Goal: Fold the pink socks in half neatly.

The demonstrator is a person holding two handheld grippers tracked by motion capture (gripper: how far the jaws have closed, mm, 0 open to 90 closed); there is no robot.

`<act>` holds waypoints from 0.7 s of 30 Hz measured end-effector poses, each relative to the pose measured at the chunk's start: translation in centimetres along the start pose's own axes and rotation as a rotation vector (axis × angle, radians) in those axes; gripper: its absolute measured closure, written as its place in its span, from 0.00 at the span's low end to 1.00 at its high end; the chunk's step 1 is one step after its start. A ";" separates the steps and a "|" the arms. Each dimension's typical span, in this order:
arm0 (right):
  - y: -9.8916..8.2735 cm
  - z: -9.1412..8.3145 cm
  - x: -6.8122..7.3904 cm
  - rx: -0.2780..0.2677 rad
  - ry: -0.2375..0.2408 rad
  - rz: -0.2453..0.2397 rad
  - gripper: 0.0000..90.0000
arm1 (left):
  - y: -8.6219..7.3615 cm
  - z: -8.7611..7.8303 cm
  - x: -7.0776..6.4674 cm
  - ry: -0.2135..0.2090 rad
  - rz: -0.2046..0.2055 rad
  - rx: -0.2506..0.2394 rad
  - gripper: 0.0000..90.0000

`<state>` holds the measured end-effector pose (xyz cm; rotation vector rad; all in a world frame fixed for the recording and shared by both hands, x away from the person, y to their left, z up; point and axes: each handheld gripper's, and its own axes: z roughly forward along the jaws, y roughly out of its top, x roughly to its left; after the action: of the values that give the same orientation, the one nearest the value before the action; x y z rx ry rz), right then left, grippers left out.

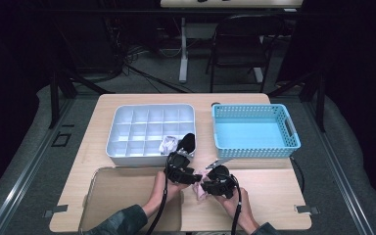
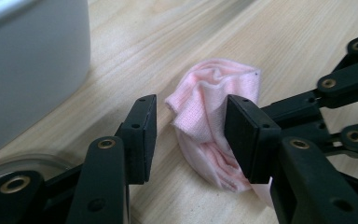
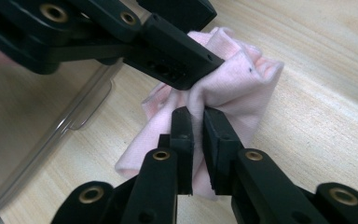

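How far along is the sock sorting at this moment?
Done: one white bundle already sits in a compartment of the grey divided tray. In hand: the right tool pinches a pink sock, while the left tool stands open around it. Left: the pink sock is not yet in the tray; the blue basket looks empty.

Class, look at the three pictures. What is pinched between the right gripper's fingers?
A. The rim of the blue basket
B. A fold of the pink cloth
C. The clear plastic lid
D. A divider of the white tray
B: in the right gripper view the right gripper is shut with its fingers on a fold of the pink cloth.
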<state>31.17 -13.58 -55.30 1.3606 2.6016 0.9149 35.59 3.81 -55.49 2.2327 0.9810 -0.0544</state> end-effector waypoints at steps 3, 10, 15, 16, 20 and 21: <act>0.0 -0.4 0.1 -0.001 0.004 -0.005 0.87 | -0.1 0.0 -0.1 0.015 0.014 0.003 0.60; -0.7 -0.5 0.9 0.023 -0.031 -0.026 0.84 | 0.0 -0.1 0.1 0.006 0.003 0.005 0.58; -0.7 -0.1 0.9 0.024 -0.032 -0.038 0.87 | 0.3 -0.6 0.2 -0.043 -0.034 -0.014 0.52; -0.7 0.0 0.9 0.024 -0.031 -0.039 0.88 | 0.4 -0.7 0.1 -0.058 -0.036 -0.017 0.51; -0.7 0.0 0.9 0.023 -0.033 -0.043 0.89 | 0.5 -0.5 -0.3 -0.072 -0.023 -0.003 0.48; -0.7 0.0 1.0 0.026 -0.039 -0.047 0.89 | 0.4 -0.2 -0.2 -0.073 -0.026 0.007 0.48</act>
<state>30.12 -13.12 -55.49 1.3040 2.6136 0.8417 35.67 3.59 -54.98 2.2085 0.9722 -0.1501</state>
